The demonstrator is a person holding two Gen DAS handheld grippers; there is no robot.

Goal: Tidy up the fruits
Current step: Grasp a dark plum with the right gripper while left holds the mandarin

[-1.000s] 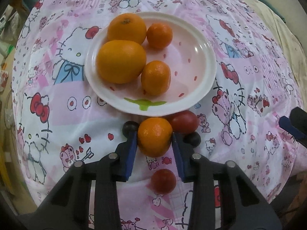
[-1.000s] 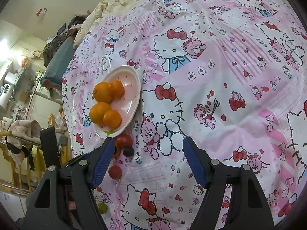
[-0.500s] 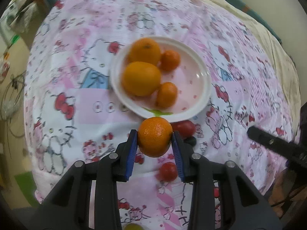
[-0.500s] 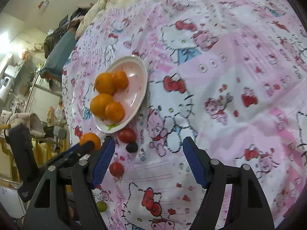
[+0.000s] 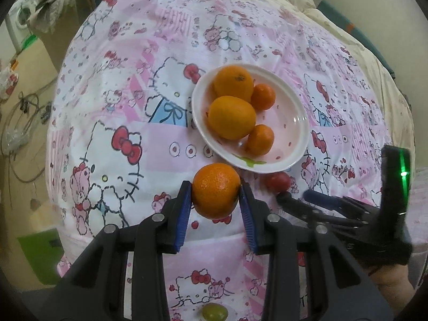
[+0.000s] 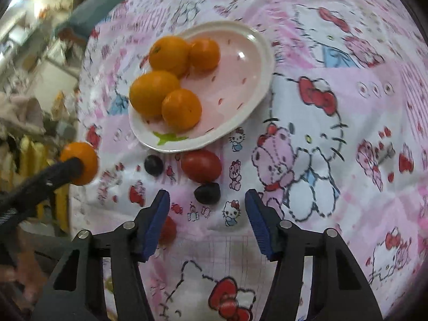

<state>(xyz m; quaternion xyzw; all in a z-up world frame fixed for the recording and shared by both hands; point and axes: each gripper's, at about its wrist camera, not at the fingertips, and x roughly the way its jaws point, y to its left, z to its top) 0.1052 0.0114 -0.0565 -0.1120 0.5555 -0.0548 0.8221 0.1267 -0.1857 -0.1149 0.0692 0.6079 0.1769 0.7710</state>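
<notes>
My left gripper (image 5: 215,199) is shut on a mandarin (image 5: 216,190) and holds it in the air, near and left of the white plate (image 5: 299,123); the mandarin also shows in the right wrist view (image 6: 80,162). The plate (image 6: 256,53) holds several oranges and mandarins (image 6: 157,92). My right gripper (image 6: 207,214) is open and empty, low over the cloth just behind a dark grape (image 6: 207,193). A red tomato (image 6: 201,166) and a second dark grape (image 6: 153,164) lie below the plate's rim. Another small tomato (image 6: 168,230) lies by the left finger.
A pink Hello Kitty cloth (image 5: 120,107) covers the bed. A green grape (image 5: 214,312) lies at the near edge. The floor, cables and a green box (image 5: 40,254) are off the left edge. The right gripper's body (image 5: 361,214) is close on the right.
My left gripper has lifted the mandarin off the cloth and drawn back and left from the plate. My right gripper has moved in toward the tomato and grapes.
</notes>
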